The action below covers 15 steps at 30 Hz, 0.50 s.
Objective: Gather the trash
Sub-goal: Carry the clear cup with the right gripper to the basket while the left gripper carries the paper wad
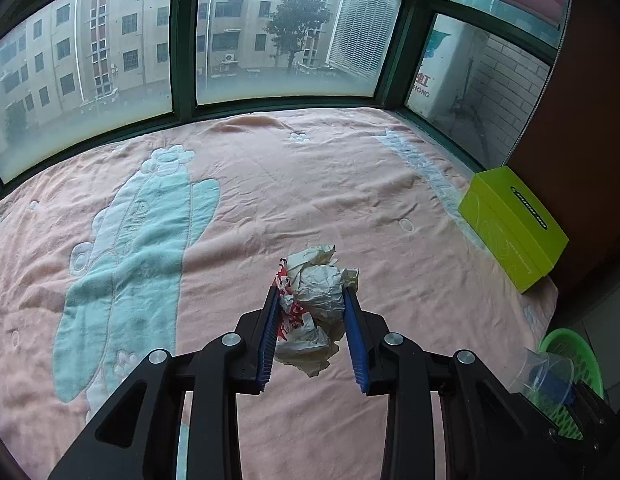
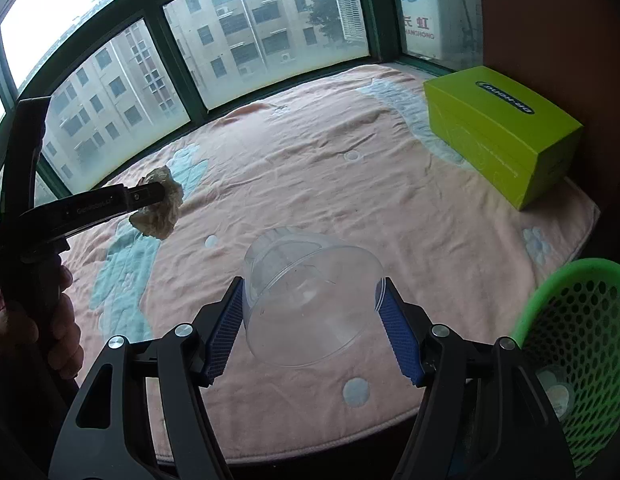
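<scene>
Left tool [image 1: 310, 292] tight on crumpled wrapper [image 1: 314, 308], right tool [image 2: 310, 284] wide around clear cup [image 2: 310, 300]

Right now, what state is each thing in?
Left hand-held gripper: shut on crumpled paper trash, lifted off the blanket.
Right hand-held gripper: shut on clear plastic cup, cup on its side.
Green basket: beside the bed, mostly empty.
Green box: closed, on the blanket.
</scene>
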### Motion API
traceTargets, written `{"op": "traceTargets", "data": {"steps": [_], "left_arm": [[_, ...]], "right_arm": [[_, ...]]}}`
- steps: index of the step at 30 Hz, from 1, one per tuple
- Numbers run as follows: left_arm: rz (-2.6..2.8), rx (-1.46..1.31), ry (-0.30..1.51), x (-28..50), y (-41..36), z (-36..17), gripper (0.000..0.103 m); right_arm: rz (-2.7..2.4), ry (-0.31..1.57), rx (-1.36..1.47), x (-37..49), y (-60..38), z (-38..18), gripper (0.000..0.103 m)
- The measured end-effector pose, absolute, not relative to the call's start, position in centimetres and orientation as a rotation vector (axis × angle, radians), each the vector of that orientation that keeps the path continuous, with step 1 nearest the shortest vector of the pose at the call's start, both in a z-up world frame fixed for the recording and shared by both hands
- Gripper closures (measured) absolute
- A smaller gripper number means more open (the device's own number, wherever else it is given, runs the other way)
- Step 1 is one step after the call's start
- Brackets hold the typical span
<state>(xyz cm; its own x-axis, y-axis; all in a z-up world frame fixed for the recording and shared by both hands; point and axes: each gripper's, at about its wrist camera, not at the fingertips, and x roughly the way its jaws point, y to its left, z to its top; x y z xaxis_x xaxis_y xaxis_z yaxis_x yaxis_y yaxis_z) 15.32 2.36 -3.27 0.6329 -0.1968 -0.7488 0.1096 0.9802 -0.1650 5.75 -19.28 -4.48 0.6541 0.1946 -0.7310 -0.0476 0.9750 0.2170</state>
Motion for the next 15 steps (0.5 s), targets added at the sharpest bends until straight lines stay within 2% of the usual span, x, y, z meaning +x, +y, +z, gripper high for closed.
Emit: {"op": "traceTargets", "data": {"steps": [15], "left_arm": [[-0.218,-0.075,0.816,9.9,-0.2,-0.5,0.072]], "right_arm": [[0.076,0.784,0.202,0.7,-21.8,-2.0,0.037]]}}
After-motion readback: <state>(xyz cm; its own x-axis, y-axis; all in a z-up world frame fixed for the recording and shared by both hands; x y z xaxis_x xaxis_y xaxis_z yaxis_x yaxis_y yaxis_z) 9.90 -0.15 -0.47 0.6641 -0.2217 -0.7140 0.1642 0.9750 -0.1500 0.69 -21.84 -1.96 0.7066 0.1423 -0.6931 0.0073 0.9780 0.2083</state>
